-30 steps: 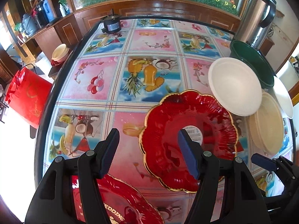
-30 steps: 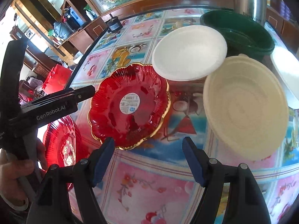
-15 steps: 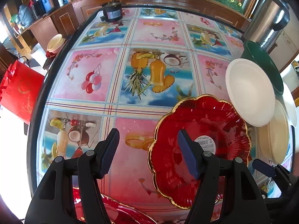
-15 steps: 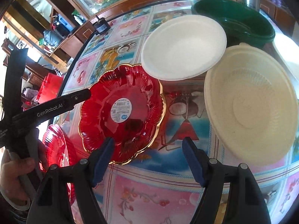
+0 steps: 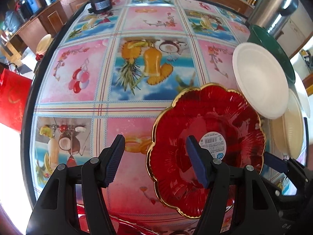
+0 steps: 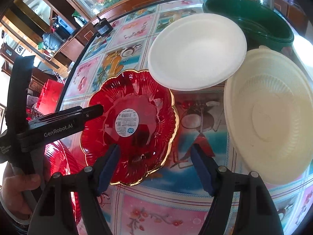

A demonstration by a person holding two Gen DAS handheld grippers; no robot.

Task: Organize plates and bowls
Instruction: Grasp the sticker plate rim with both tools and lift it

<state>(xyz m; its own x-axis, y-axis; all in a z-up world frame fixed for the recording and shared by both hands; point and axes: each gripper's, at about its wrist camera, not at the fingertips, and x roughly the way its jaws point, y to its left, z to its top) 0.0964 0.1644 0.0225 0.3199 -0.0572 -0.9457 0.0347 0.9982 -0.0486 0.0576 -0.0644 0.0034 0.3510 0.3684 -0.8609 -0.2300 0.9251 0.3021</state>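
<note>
A round table [image 5: 82, 105] under a glossy fruit-print cover carries a red gold-rimmed scalloped plate [image 6: 129, 125], a white plate [image 6: 197, 51], a cream ribbed plate [image 6: 270, 117], a green bowl [image 6: 254, 21] — and, near the far edge, a small black motor [image 5: 100, 4].

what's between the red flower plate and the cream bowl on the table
Nothing stands between the red flower plate and the cream bowl: only bare fruit-print tablecloth, clearest in the right wrist view.

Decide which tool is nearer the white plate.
Right, as far as I can judge. The right tool hangs open over the table just short of the white plate; the left tool is farther back, across the red plate.
</note>
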